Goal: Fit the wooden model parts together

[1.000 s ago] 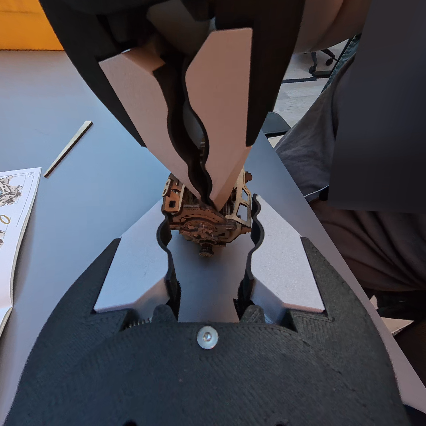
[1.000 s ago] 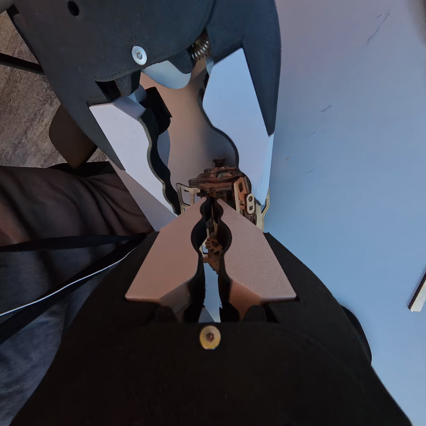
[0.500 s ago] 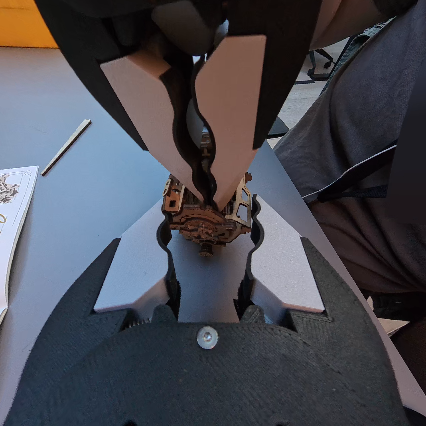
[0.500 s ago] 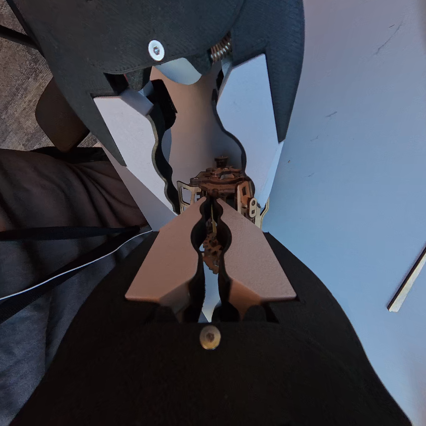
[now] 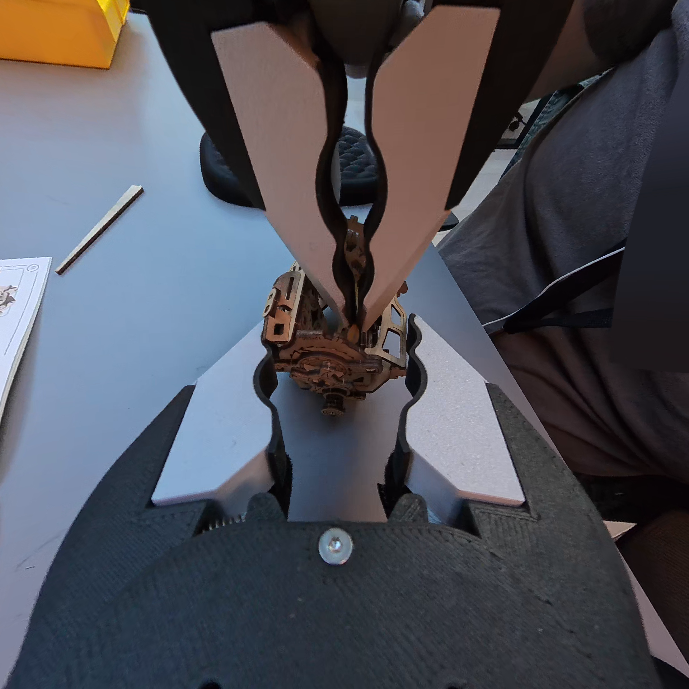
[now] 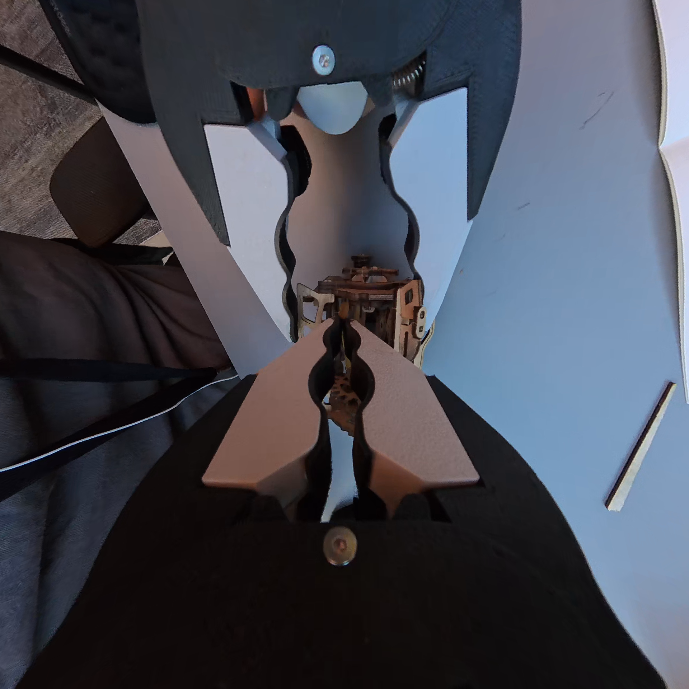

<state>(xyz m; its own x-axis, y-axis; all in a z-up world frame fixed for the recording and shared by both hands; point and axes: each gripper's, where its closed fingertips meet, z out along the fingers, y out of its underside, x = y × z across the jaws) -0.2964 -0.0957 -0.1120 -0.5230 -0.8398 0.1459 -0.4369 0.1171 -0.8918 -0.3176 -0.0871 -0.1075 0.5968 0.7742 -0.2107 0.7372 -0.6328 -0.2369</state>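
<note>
Since a second before, the right gripper (image 5: pixel 353 320) had swung round to point straighter down at the wooden model (image 5: pixel 332 346), and a yellow box (image 5: pixel 59 33) had come into the far corner of the left wrist view. That right gripper was squeezed tight on a thin wooden part (image 6: pixel 341 337), a flat slip standing on edge between its tips, with its small rounded end poking out and touching the top of the model. Below the tips, a lacy cut-out wooden piece (image 6: pixel 345 395) showed through the gap between the two fingers. The left gripper (image 5: pixel 338 337) had its fingers set wide, one on each side of the model, and they looked to be pressed against its sides, holding it steady. The model sat on the grey table (image 5: pixel 156 283), close to the edge where a person in dark clothes (image 5: pixel 559 261) was sitting. A little round gear knob stuck out of the model toward the left camera. A thin wooden stick (image 5: pixel 100 229) lay flat on the table, well apart from the model, and a white booklet (image 5: pixel 18 317) lay near the stick at the table's side.
</note>
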